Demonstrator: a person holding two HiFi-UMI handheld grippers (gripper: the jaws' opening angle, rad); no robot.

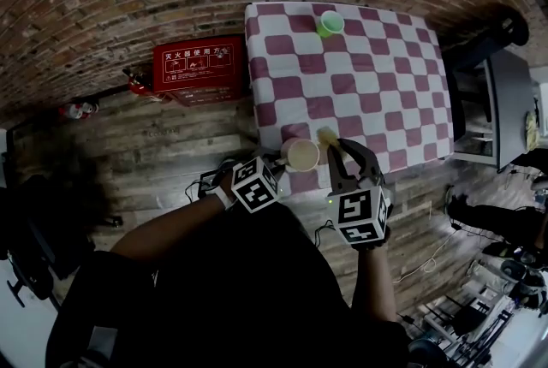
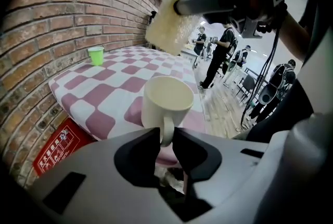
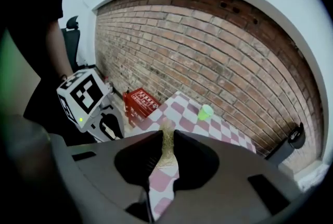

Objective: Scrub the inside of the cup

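Observation:
A cream mug (image 1: pixel 301 154) hangs upright over the near edge of the checkered table (image 1: pixel 377 92); my left gripper (image 1: pixel 278 172) is shut on its handle. In the left gripper view the mug (image 2: pixel 167 103) shows its empty inside, with its handle pinched between the jaws of my left gripper (image 2: pixel 166 139). My right gripper (image 1: pixel 336 154) is shut on a yellow sponge (image 1: pixel 326 135), held just right of the mug's rim. That sponge (image 2: pixel 170 24) hangs above the mug in the left gripper view, and the right gripper view shows the sponge (image 3: pixel 167 145) squeezed thin between the jaws.
A small green cup (image 1: pixel 330 23) stands at the table's far edge near the brick wall. A red box (image 1: pixel 199 67) lies on the wooden floor left of the table. Dark furniture (image 1: pixel 501 101) stands to the right. Several people (image 2: pixel 221 56) stand far off.

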